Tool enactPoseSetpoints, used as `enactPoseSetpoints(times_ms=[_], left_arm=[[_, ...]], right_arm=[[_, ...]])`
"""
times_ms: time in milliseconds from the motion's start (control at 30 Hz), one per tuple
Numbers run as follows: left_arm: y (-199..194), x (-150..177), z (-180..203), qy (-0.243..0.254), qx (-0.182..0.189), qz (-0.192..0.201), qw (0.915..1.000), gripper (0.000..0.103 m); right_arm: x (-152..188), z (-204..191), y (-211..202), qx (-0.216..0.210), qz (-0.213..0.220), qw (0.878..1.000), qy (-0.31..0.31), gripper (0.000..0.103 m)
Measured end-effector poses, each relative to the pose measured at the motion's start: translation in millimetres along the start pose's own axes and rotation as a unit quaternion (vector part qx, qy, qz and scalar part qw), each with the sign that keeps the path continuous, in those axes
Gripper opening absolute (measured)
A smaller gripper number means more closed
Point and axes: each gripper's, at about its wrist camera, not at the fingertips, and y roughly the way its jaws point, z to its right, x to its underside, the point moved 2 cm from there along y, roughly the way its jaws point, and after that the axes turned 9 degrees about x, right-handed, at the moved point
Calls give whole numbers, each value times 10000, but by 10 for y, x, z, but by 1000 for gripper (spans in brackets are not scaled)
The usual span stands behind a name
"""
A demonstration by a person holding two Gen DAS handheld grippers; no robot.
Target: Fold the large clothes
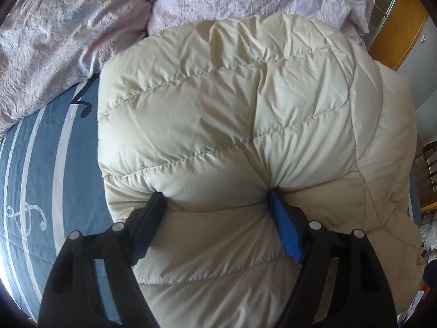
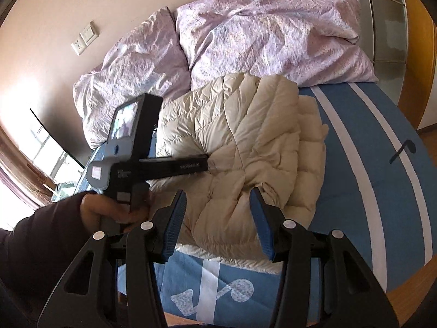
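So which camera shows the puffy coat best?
The right wrist view: the whole folded coat lies on the bed, all edges visible. The left wrist view is too close; the coat fills it, with the left hand-held gripper pressed into it.

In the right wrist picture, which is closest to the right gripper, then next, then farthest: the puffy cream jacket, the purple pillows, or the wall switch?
From the right gripper:
1. Cream jacket, just ahead of its fingers.
2. Purple pillows, behind the jacket.
3. Wall switch, upper left, beyond the pillows.
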Motion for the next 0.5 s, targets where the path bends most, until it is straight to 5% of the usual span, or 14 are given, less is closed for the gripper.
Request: enactPoseSetpoints(times_ms=[500], left_arm=[[-98,19,-110,-287,124,196,9993,79]], right_arm=[[-683,-26,677,307,108,9994,110,41]])
